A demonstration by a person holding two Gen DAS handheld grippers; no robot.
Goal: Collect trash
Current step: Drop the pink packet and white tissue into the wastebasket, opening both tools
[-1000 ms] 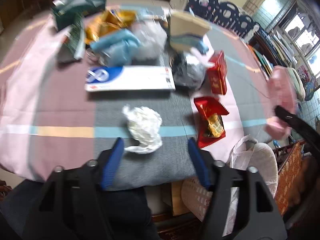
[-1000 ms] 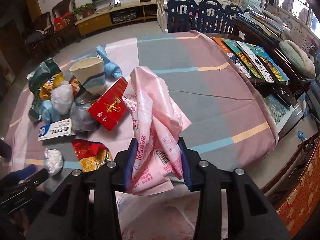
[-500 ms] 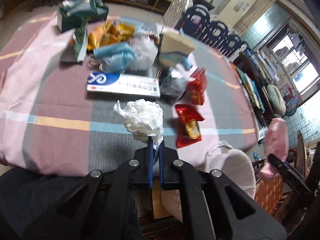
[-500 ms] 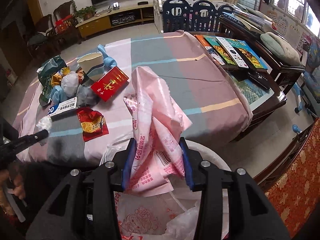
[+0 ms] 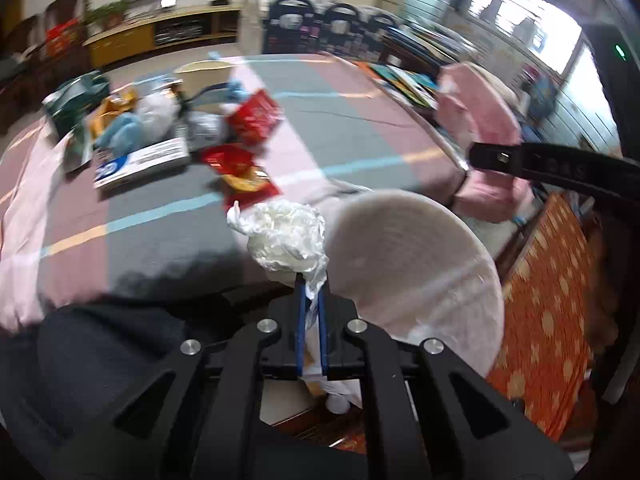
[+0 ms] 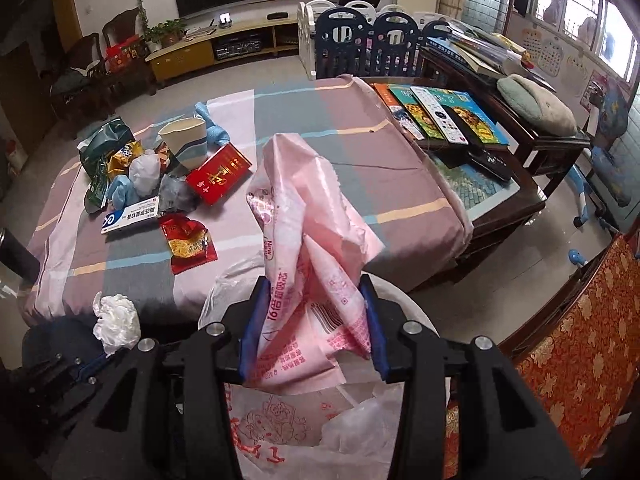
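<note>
My left gripper (image 5: pixel 311 280) is shut on a crumpled white plastic wad (image 5: pixel 286 240), held in the air off the table's near edge, beside the white bin (image 5: pixel 420 256). My right gripper (image 6: pixel 313 284) is shut on a pink printed wrapper (image 6: pixel 308 216), which hangs over the bin's bag-lined mouth (image 6: pixel 280 432). In the right wrist view the white wad (image 6: pixel 116 320) shows at lower left. In the left wrist view the pink wrapper (image 5: pixel 480 120) is at the right, beyond the bin.
On the striped tablecloth (image 6: pixel 344 152) lie a red snack packet (image 6: pixel 188 240), a red box (image 6: pixel 218 174), a blue-and-white carton (image 6: pixel 130 214), a paper cup (image 6: pixel 186 136) and crumpled bags. Books (image 6: pixel 440 114) cover a side table to the right. An orange patterned chair (image 6: pixel 568 352) stands by the bin.
The left gripper shut on the white wad and lifted it off the table toward the bin. The right gripper carried the pink wrapper from over the table to above the bin.
</note>
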